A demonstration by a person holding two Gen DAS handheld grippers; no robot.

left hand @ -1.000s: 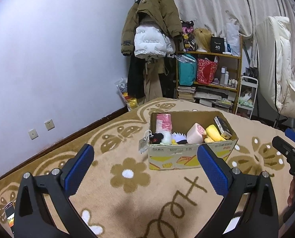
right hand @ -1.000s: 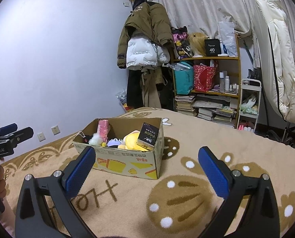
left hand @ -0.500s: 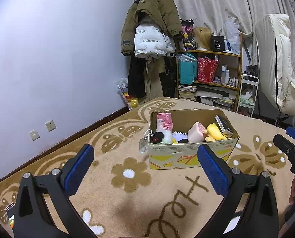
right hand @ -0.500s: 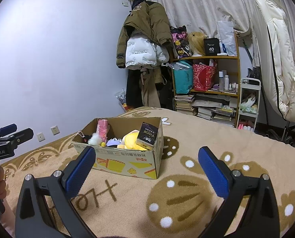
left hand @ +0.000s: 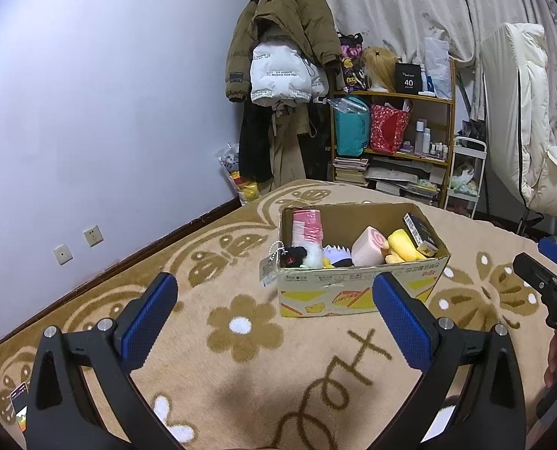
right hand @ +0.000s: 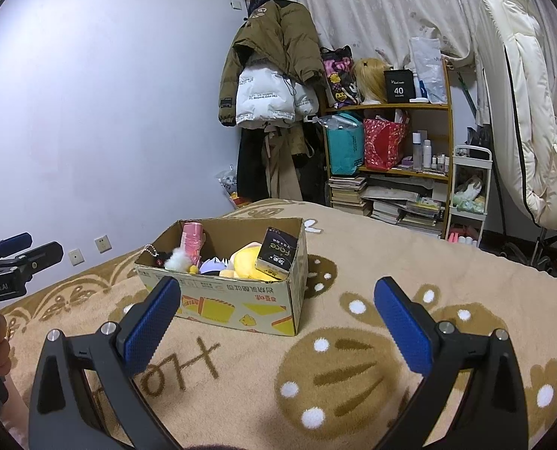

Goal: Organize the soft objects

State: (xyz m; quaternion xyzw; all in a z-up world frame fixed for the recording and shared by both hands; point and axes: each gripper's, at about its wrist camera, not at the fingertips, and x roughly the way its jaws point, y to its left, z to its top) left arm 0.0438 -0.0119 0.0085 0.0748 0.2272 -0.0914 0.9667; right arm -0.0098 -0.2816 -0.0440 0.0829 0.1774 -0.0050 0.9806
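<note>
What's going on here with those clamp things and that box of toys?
A person holds a two-finger gripper in each hand, and both the left gripper and the right gripper are open and empty above a patterned blanket. Ahead sits an open cardboard box already filled with soft things: a yellow plush, a pink cushion and a small dark carton. Nothing is being gripped right now.
</note>
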